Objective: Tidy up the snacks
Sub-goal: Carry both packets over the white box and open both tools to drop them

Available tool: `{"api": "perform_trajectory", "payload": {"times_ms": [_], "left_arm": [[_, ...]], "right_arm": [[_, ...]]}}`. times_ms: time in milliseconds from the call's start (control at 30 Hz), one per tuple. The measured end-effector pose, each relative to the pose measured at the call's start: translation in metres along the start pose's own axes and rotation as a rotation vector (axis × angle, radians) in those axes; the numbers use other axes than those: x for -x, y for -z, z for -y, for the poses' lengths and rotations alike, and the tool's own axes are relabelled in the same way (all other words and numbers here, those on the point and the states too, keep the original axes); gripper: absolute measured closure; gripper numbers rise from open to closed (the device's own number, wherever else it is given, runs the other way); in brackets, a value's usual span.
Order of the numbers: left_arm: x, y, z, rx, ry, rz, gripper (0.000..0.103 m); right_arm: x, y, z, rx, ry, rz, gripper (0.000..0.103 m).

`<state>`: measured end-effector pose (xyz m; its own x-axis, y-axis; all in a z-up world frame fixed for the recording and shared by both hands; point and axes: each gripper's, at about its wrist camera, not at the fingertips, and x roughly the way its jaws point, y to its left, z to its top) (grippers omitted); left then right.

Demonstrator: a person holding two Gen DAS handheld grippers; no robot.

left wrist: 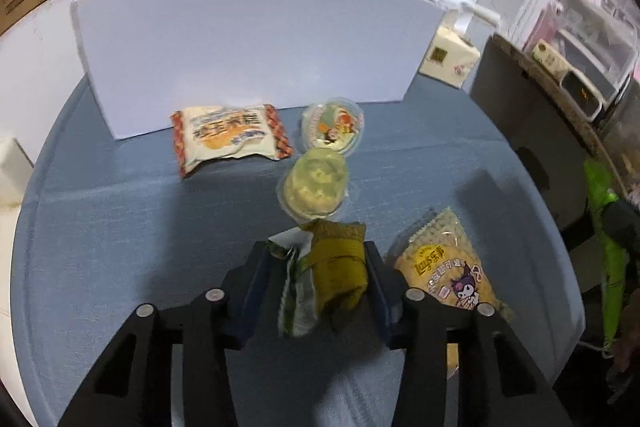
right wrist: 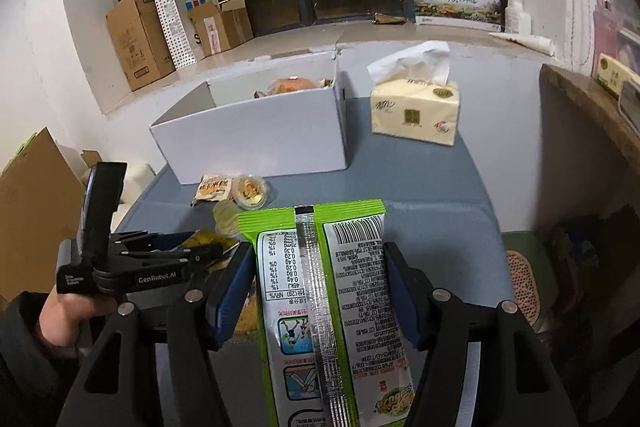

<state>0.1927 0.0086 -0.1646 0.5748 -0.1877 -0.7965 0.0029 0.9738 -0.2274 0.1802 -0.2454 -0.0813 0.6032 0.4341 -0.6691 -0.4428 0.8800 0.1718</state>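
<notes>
A person's right gripper (right wrist: 320,291) carries a long green-and-white foil snack bag (right wrist: 324,307), its fingers clamped on the bag's two long edges so that the length of the pack runs straight ahead, top end toward the open white cardboard box (right wrist: 256,135) at the back of the blue cloth-covered counter (right wrist: 432,187). The box lies ahead and slightly to the left in that view, already holding an orange-wrapped item, and the bag's long axis points almost at its near wall. The left gripper (left wrist: 326,271), lower and close to the counter, has its fingers closed on a crumpled olive-and-green snack packet (left wrist: 340,267). Still loose on the cloth between that gripper and the box: a cream-and-orange biscuit pack (left wrist: 230,139), a clear round jelly cup with a printed lid (left wrist: 332,125), a pale green round cup (left wrist: 316,187) and a yellow triangular chip bag (left wrist: 448,267). The right hand looks nearer to a drop.
</notes>
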Motion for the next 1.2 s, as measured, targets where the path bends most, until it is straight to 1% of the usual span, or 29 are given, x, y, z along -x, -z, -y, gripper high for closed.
{"api": "perform_trajectory", "payload": {"times_ms": [33, 100, 133, 233, 333, 433, 467, 533, 667, 733, 800, 900, 967, 1000, 1033, 1067, 1100, 1133, 1167, 1200], "left_arm": [[0.004, 0.001, -0.002, 0.005, 0.003, 0.010, 0.055], [0.023, 0.004, -0.007, 0.010, 0.012, 0.059, 0.057], [0.031, 0.003, -0.010, 0.008, 0.017, 0.073, 0.065], [0.066, 0.001, -0.016, 0.002, 0.022, 0.147, 0.065], [0.094, -0.007, -0.020, -0.013, 0.024, 0.213, 0.065], [0.121, -0.025, -0.020, -0.047, 0.023, 0.287, 0.065], [0.130, -0.033, -0.021, -0.060, 0.017, 0.315, 0.065], [0.141, -0.055, -0.025, -0.084, -0.003, 0.351, 0.065], [0.140, -0.105, -0.036, -0.079, -0.005, 0.385, 0.065], [0.135, -0.130, -0.041, -0.086, -0.022, 0.397, 0.065], [0.124, -0.156, -0.048, -0.090, -0.044, 0.392, 0.065], [0.107, -0.181, -0.057, -0.084, -0.057, 0.381, 0.065], [0.097, -0.192, -0.062, -0.078, -0.061, 0.383, 0.065], [0.091, -0.196, -0.064, -0.076, -0.082, 0.390, 0.064], [0.089, -0.198, -0.064, -0.079, -0.101, 0.399, 0.062], [0.084, -0.202, -0.066, -0.080, -0.116, 0.404, 0.057], [0.078, -0.206, -0.069, -0.072, -0.127, 0.395, 0.047], [0.072, -0.210, -0.074, -0.052, -0.131, 0.372, 0.016], [0.068, -0.210, -0.077, -0.035, -0.131, 0.365, 0.000], [0.067, -0.209, -0.081, -0.017, -0.126, 0.370, 0.000]], "right_arm": [[-0.001, 0.001, -0.002, 0.002, -0.002, -0.001, 0.035], [-0.004, 0.003, -0.008, 0.015, -0.010, -0.010, 0.035], [-0.006, 0.003, -0.010, 0.018, -0.014, -0.013, 0.035], [-0.010, 0.002, -0.022, 0.044, -0.031, -0.020, 0.035], [-0.014, -0.006, -0.034, 0.066, -0.057, -0.008, 0.035], [-0.017, -0.024, -0.046, 0.082, -0.077, 0.015, 0.035], [-0.017, -0.036, -0.052, 0.088, -0.099, 0.029, 0.035], [-0.017, -0.053, -0.061, 0.109, -0.113, 0.053, 0.035], [-0.029, -0.100, -0.082, 0.155, -0.125, 0.097, 0.035], [-0.045, -0.132, -0.087, 0.146, -0.131, 0.105, 0.035], [-0.063, -0.160, -0.088, 0.137, -0.114, 0.110, 0.035], [-0.098, -0.196, -0.082, 0.109, -0.105, 0.087, 0.035], [-0.120, -0.214, -0.075, 0.058, -0.102, 0.057, 0.035], [-0.128, -0.223, -0.072, 0.031, -0.097, 0.058, 0.035], [-0.135, -0.230, -0.070, 0.018, -0.100, 0.058, 0.034], [-0.143, -0.238, -0.069, 0.012, -0.104, 0.063, 0.033], [-0.148, -0.243, -0.068, 0.007, -0.104, 0.071, 0.028], [-0.153, -0.249, -0.067, -0.007, -0.107, 0.073, 0.014], [-0.159, -0.254, -0.065, -0.030, -0.112, 0.061, 0.006], [-0.163, -0.256, -0.064, -0.051, -0.117, 0.051, 0.000]]}}
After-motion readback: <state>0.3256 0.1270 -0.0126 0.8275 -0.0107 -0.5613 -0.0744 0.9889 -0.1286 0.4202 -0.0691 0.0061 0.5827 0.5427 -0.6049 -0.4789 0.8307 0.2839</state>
